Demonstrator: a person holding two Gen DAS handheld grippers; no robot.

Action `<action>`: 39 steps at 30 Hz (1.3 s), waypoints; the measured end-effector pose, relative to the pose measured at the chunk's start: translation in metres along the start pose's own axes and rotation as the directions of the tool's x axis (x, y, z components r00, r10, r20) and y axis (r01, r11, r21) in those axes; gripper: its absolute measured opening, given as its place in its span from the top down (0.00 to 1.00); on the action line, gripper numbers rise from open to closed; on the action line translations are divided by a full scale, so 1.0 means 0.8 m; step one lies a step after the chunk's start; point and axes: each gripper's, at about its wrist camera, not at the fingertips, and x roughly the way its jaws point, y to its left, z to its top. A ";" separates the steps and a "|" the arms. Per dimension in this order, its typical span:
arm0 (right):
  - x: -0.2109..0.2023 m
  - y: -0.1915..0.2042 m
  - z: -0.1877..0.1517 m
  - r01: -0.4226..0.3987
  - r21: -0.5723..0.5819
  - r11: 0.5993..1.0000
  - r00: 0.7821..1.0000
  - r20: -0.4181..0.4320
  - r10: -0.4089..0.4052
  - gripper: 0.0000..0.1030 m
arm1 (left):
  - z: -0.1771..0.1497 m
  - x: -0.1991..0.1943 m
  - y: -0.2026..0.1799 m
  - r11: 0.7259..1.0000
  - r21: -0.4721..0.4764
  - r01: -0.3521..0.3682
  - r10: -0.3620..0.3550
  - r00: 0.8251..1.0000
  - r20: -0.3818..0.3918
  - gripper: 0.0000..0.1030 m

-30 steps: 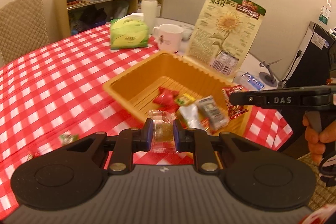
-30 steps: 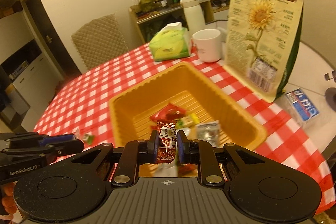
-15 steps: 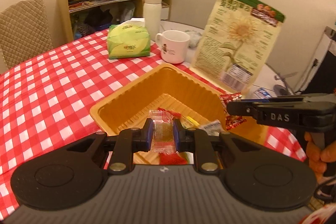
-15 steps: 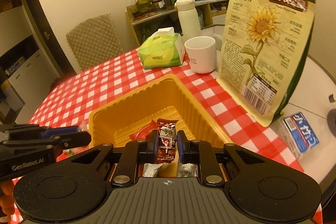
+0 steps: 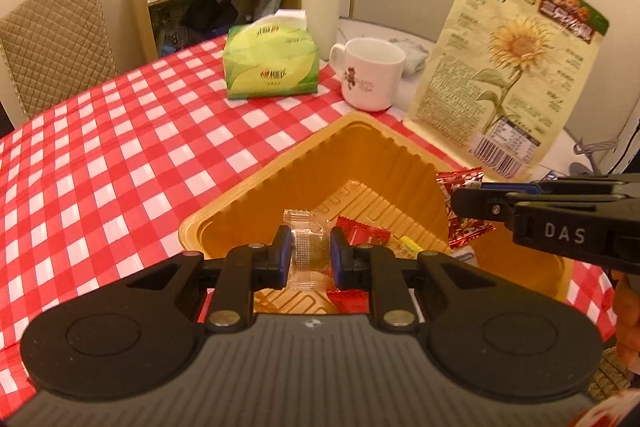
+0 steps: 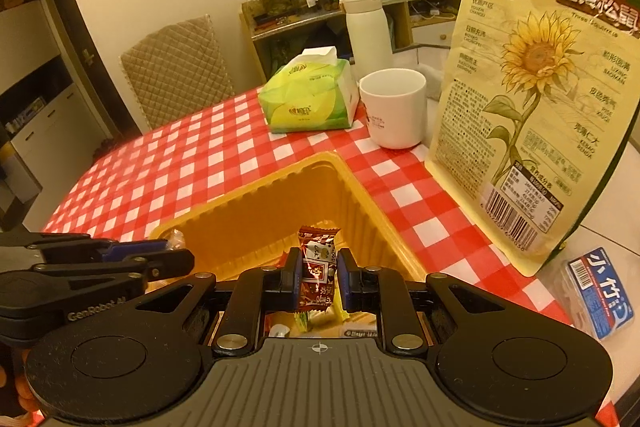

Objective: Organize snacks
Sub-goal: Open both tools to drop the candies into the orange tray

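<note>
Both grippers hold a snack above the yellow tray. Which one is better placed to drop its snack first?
Probably the right gripper: its red-brown candy hangs over the yellow tray. The left gripper holds its clear candy nearer the rim.

Right gripper [image 5: 472, 205]: "DAS". Left gripper [image 6: 176, 261]: "GenRobot.AI", faint, possibly misread. Far-right sunflower-seed bag [image 6: 532, 99]: "葵花籽", "三只松鼠", barcode.

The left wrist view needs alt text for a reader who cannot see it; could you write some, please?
The left gripper holds a clear-wrapped candy above a yellow tray on a red checked tablecloth; the right gripper holds a red snack packet beside it.
</note>
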 end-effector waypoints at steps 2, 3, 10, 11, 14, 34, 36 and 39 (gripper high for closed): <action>0.005 0.000 0.000 0.001 0.002 1.000 1.000 -0.006 -0.001 0.82 | 0.000 0.009 0.002 1.000 -0.003 0.000 0.000 1.000 -0.012 0.83; 0.007 0.000 0.001 0.002 0.001 1.000 1.000 -0.008 -0.002 0.82 | 0.000 0.013 0.002 1.000 -0.002 0.000 0.000 1.000 -0.016 0.83; 0.019 -0.002 0.002 0.011 0.008 1.000 1.000 -0.020 -0.011 0.82 | 0.001 0.032 0.004 1.000 0.001 -0.001 0.001 0.999 -0.044 0.82; 0.019 -0.002 0.002 0.011 0.008 1.000 1.000 -0.019 -0.011 0.82 | 0.001 0.032 0.005 1.000 0.000 -0.002 0.002 0.999 -0.045 0.82; 0.021 -0.001 0.003 0.013 0.008 1.000 1.000 -0.020 -0.013 0.82 | 0.002 0.033 0.008 1.000 -0.015 0.005 -0.006 0.999 -0.050 0.82; 0.049 0.007 0.003 0.032 -0.017 0.999 0.998 -0.049 -0.032 0.82 | -0.005 -0.006 0.022 0.999 -0.033 -0.015 0.014 1.000 -0.005 0.58; 0.051 0.006 0.003 0.036 -0.009 0.999 0.998 -0.050 -0.037 0.81 | -0.006 -0.012 0.023 0.999 -0.038 -0.018 0.018 1.000 0.001 0.56; 0.049 0.003 0.005 -0.003 0.031 1.000 0.998 -0.056 0.005 0.81 | -0.007 -0.019 0.024 0.999 -0.048 -0.018 0.019 1.000 0.010 0.52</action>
